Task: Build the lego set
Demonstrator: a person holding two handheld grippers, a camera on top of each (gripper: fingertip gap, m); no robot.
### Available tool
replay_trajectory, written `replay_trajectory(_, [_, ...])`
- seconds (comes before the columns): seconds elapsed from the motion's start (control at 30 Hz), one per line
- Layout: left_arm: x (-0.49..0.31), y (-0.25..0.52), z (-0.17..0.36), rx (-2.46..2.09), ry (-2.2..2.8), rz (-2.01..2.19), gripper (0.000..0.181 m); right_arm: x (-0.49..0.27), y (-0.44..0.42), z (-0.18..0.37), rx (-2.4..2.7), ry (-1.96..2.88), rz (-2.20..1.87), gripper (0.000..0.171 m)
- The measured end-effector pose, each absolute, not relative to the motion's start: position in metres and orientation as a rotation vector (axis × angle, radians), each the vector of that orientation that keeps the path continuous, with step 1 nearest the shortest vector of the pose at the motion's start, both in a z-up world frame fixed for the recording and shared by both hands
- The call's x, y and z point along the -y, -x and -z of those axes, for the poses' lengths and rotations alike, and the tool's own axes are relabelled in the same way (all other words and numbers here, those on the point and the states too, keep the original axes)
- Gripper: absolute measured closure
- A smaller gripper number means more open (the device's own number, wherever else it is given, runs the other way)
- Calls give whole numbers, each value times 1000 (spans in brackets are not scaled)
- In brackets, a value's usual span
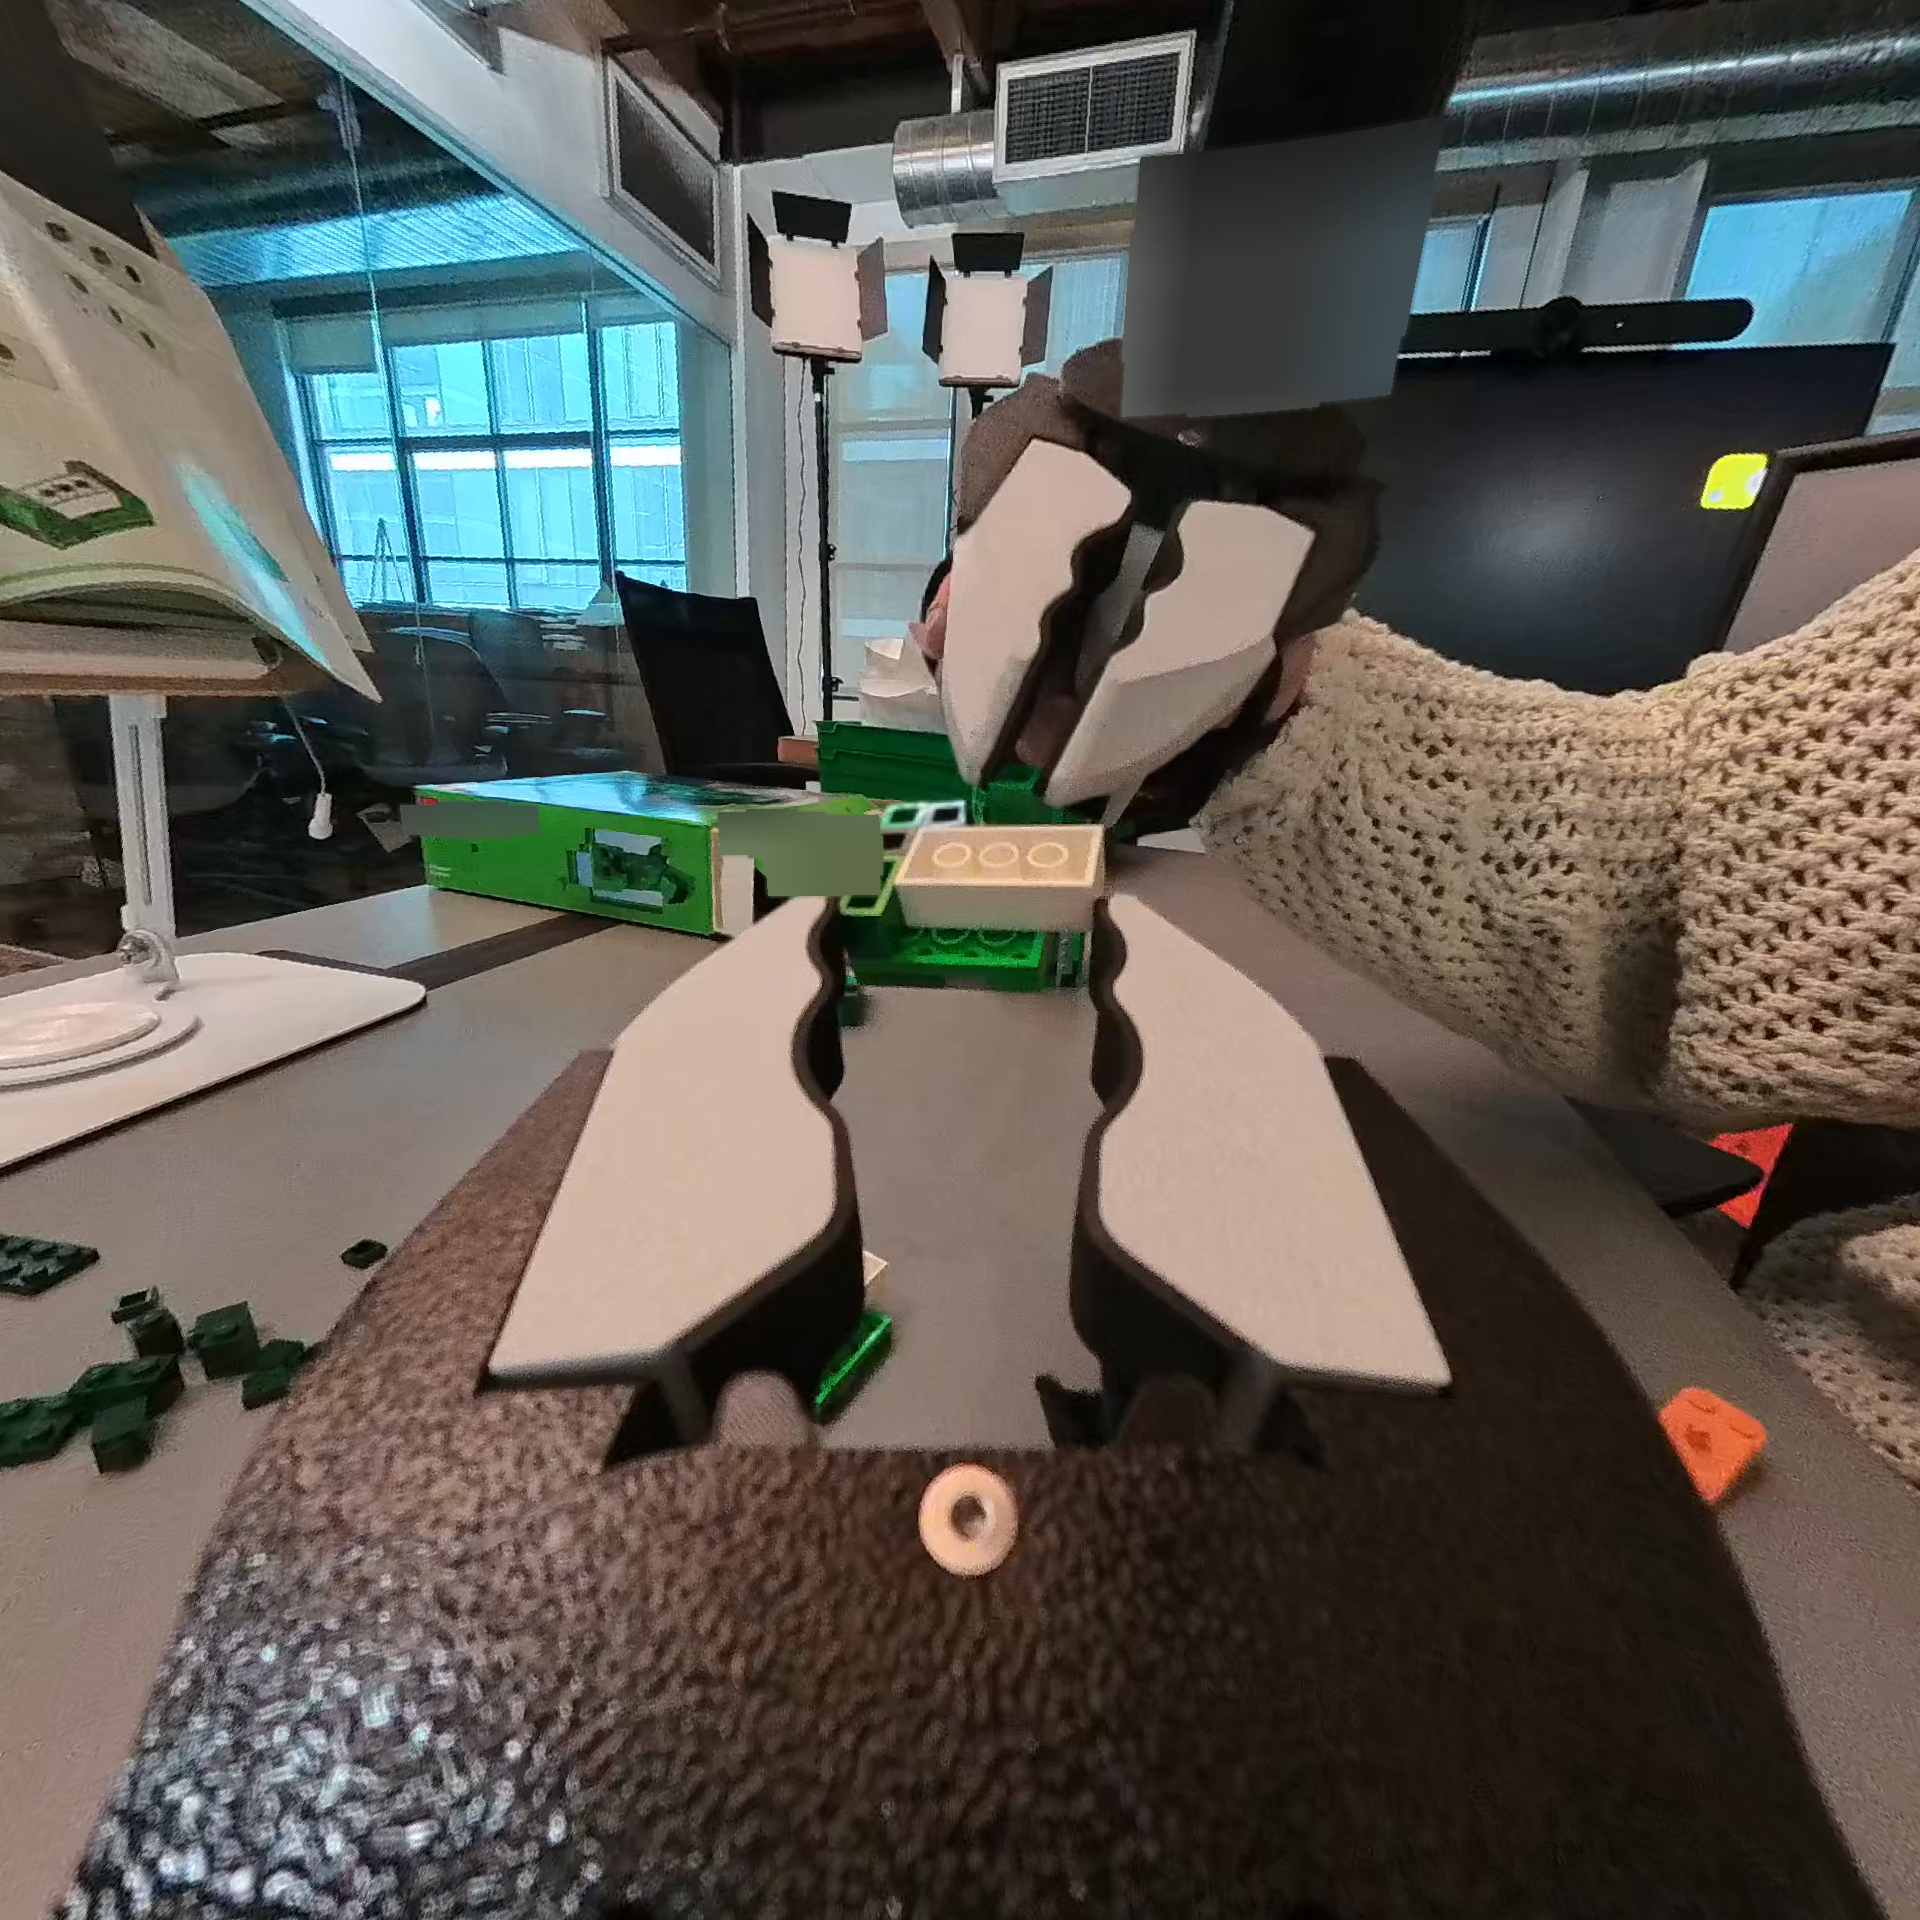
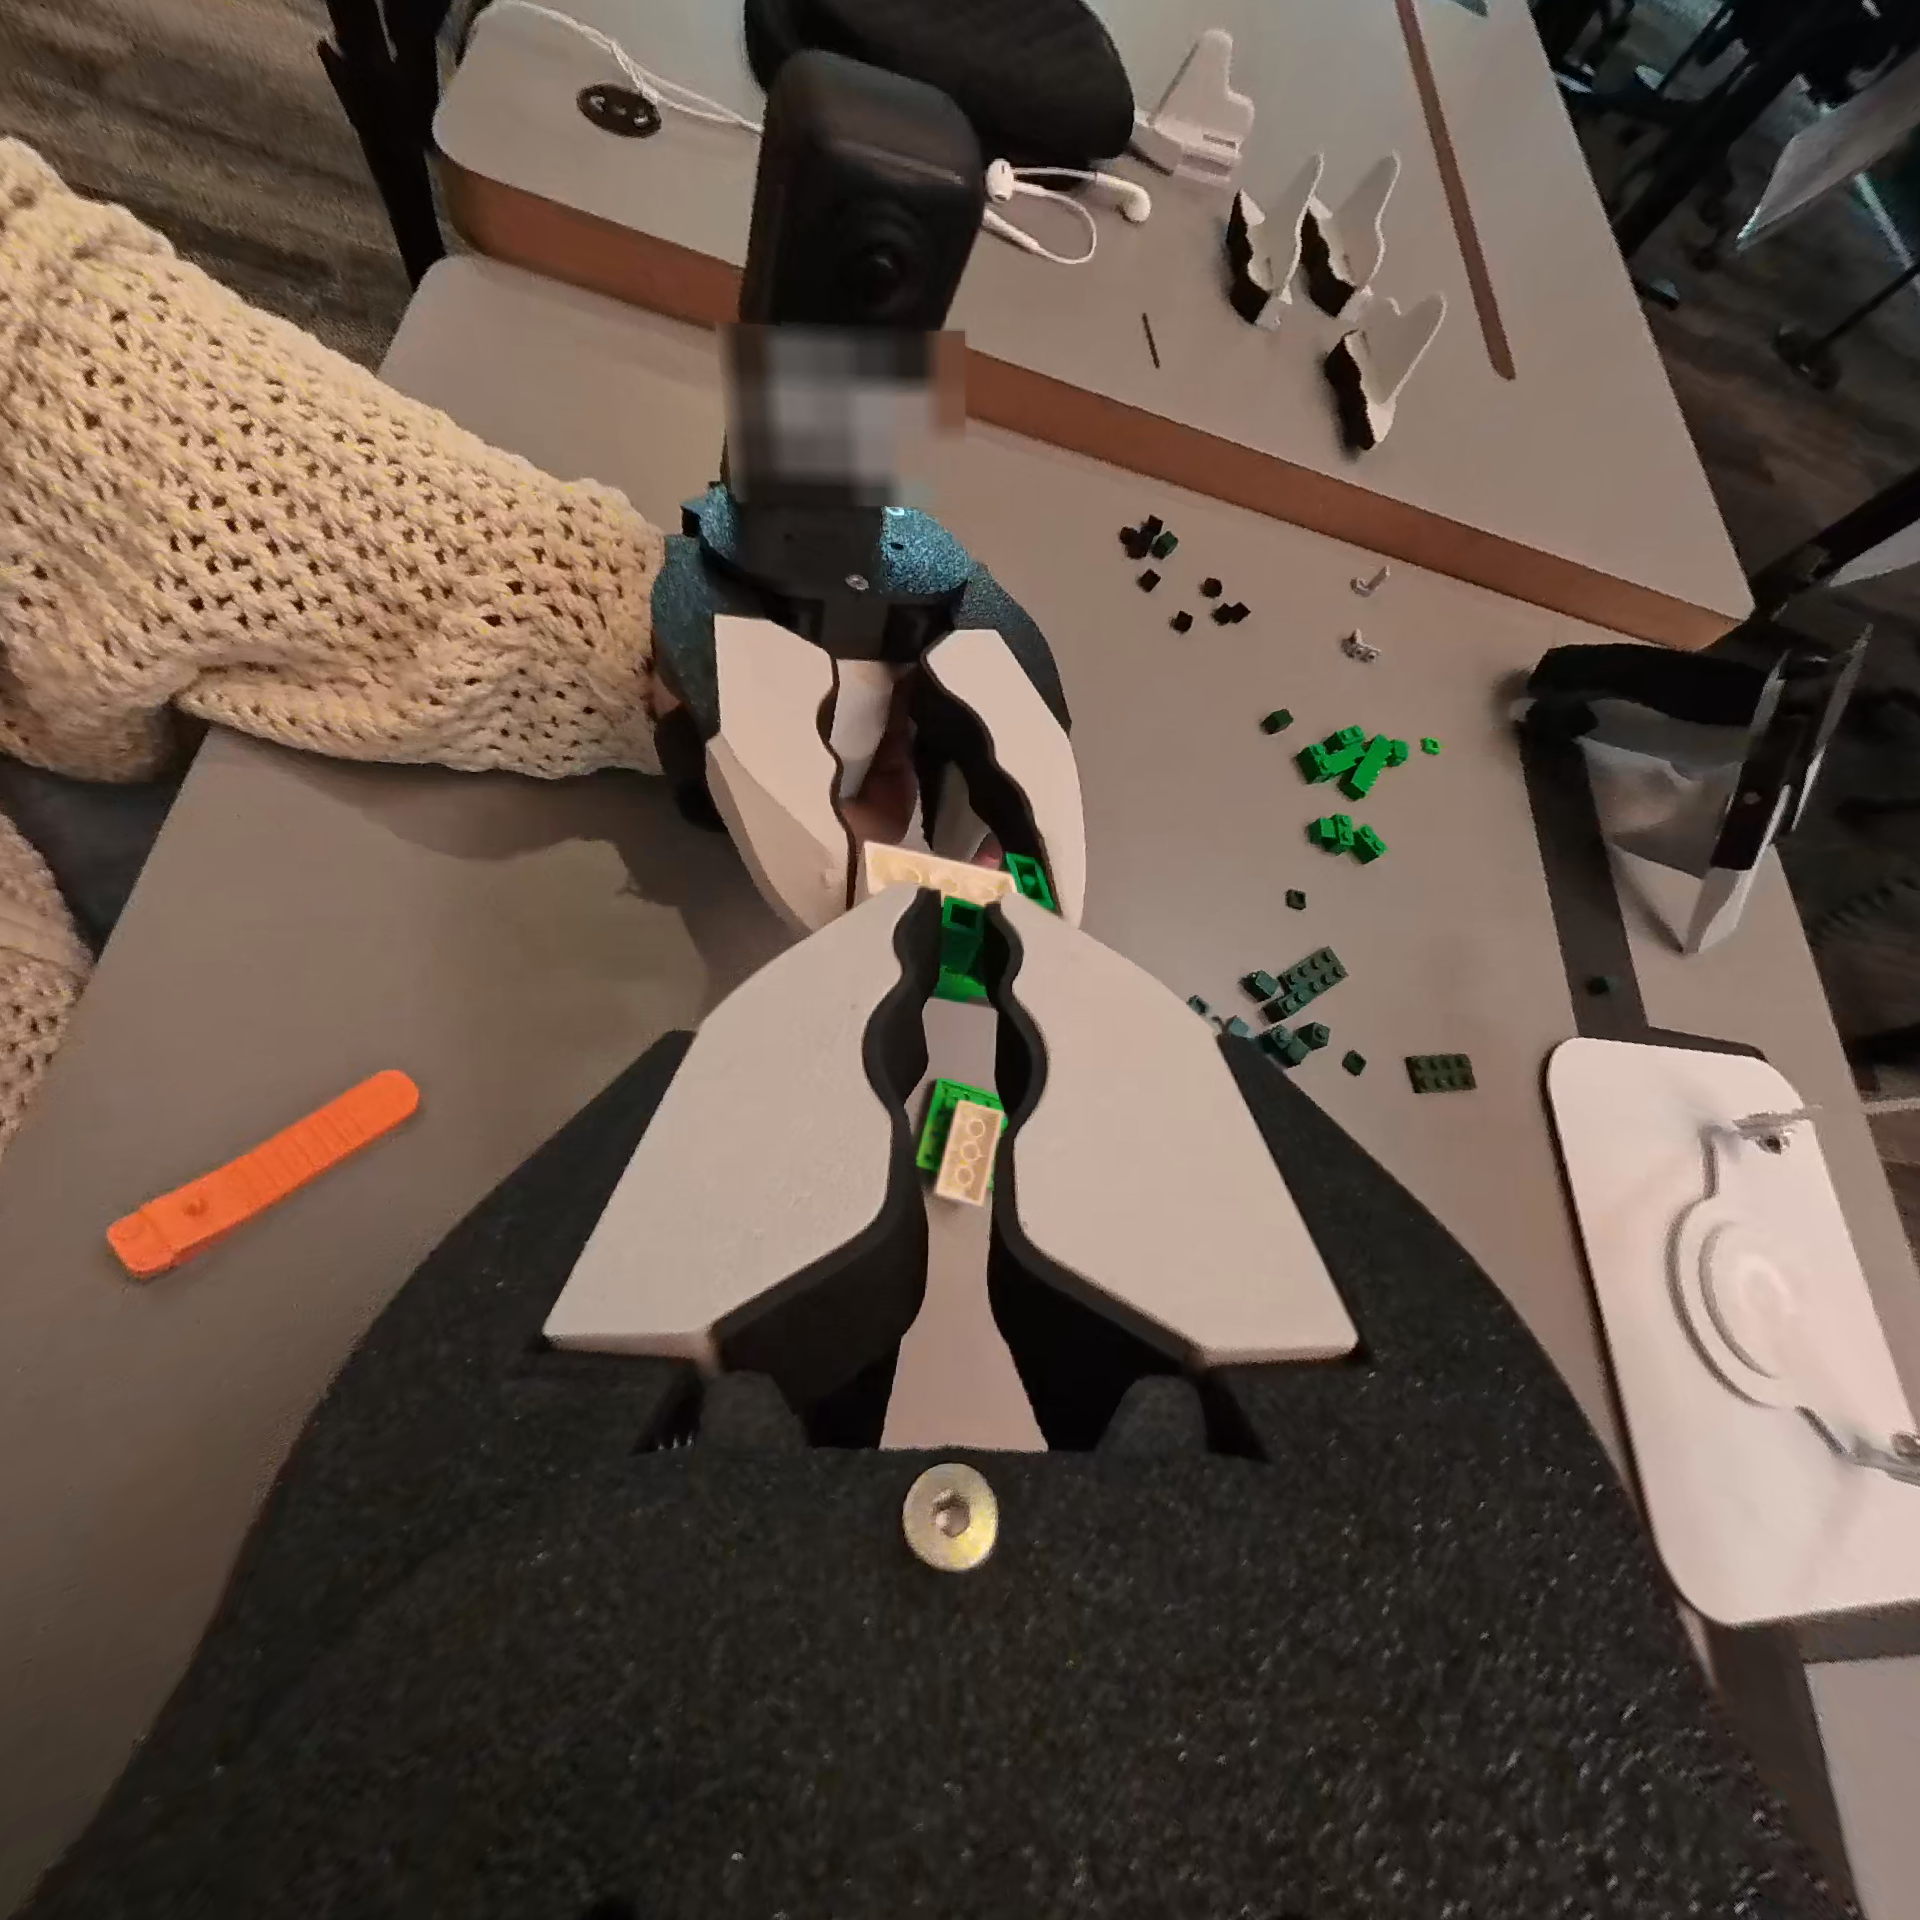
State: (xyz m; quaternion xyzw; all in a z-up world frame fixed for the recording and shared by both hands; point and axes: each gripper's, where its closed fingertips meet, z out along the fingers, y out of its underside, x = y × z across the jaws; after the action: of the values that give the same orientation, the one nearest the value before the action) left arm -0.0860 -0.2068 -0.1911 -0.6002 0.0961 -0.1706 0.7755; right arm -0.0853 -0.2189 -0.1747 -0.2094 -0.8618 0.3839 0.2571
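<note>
1. Cream studded plastic brick atop glossy green lego assembly (image 1: 987, 914) sits between the spread left gripper (image 1: 966, 935) fingertips.
2. Right gripper (image 2: 954, 914), nearly closed, pinches that assembly's green block.
3. Dark green loose bricks (image 2: 1299, 997) and an orange ridged separator tool (image 2: 260, 1174) lie nearby on the grey table (image 2: 416, 935).

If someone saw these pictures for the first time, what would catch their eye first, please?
Probably the two tools meeting tip to tip at the table's centre: the left tool and right tool close around a small green build topped by a white brick. Next, the orange brick separator lying alone, and loose green bricks scattered opposite.
</note>
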Motion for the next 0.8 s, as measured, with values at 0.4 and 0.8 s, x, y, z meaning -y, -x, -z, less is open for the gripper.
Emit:
replay_trajectory(0.4, [208,83,190,-223,1295,378,136,219,84,180,2406,622,-1039,163])
replay_trajectory(0.8, [209,81,189,-228,1286,404,136,219,84,179,2413,631,-1033,157])
